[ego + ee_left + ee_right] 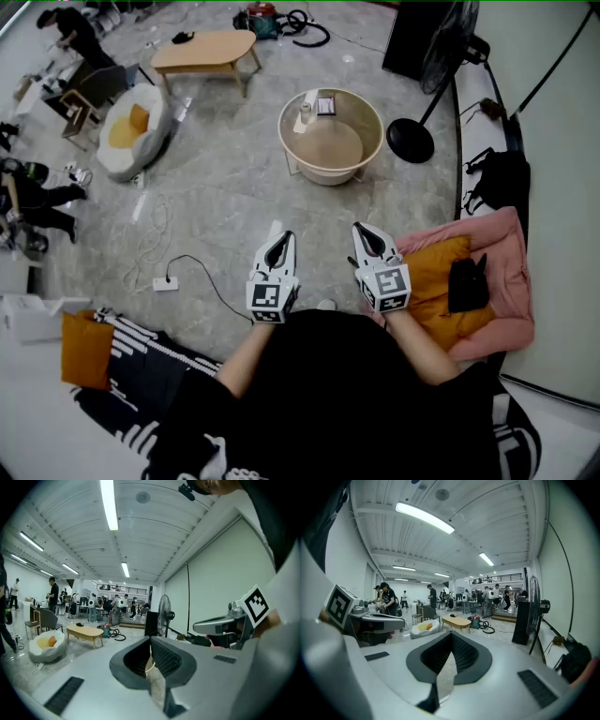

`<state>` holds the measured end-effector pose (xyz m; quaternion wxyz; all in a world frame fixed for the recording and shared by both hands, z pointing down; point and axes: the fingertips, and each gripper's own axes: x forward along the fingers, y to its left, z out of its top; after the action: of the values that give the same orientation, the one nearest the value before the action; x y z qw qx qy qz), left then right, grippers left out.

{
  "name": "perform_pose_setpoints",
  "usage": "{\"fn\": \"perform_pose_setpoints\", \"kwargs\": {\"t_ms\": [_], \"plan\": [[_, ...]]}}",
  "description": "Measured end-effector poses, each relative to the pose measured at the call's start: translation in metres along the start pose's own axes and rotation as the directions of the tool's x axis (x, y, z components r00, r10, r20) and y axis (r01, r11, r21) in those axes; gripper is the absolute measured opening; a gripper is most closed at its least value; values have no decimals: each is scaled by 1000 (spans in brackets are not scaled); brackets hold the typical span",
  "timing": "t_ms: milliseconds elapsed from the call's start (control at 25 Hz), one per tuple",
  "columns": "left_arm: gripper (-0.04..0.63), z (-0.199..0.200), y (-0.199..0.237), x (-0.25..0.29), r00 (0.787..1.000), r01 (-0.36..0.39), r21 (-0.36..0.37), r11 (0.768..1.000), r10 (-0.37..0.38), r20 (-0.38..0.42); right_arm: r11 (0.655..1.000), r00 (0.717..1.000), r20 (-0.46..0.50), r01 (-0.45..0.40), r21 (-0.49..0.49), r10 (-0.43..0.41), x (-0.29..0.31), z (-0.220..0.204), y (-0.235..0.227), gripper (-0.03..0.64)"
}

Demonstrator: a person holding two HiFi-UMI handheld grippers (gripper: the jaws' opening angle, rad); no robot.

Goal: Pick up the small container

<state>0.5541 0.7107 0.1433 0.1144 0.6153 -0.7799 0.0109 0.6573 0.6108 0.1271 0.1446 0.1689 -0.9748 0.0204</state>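
Note:
A round beige tub (370, 127) stands on the floor ahead of me. Inside it, by the far rim, are a small white bottle-like container (306, 113) and a small dark-topped box (325, 105). My left gripper (275, 230) and right gripper (358, 229) are held side by side at waist height, well short of the tub and pointing toward it. Both are shut with nothing between the jaws. In the left gripper view the left gripper (151, 639) shows its pads meeting, and the right gripper view shows the right gripper (452, 634) the same way.
A standing fan (441, 56) is right of the tub, with a black bag (497, 178) beyond it. Pink and orange cushions (469, 281) lie at my right. A wooden table (204, 52), a white beanbag (131, 127) and a cable with a power strip (166, 283) are to the left.

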Motion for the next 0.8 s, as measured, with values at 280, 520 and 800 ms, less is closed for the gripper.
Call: {"fn": "perform_pose_setpoints", "kwargs": {"t_ms": [280,520,800], "plan": [[25,6,24,-6,997,-65,-11,998,66,30,1000,999,31,-24,12,23,16,2,14,14],[25,-22,52,-5,995,-98,-54,994,97,-12,997,998,-26,-59,53,60,41,-35,27,14],[25,-41,114,48,999,-32,-101,994,28,-39,1000,997,-78,-12,18,13,114,-38,29,14]]}}
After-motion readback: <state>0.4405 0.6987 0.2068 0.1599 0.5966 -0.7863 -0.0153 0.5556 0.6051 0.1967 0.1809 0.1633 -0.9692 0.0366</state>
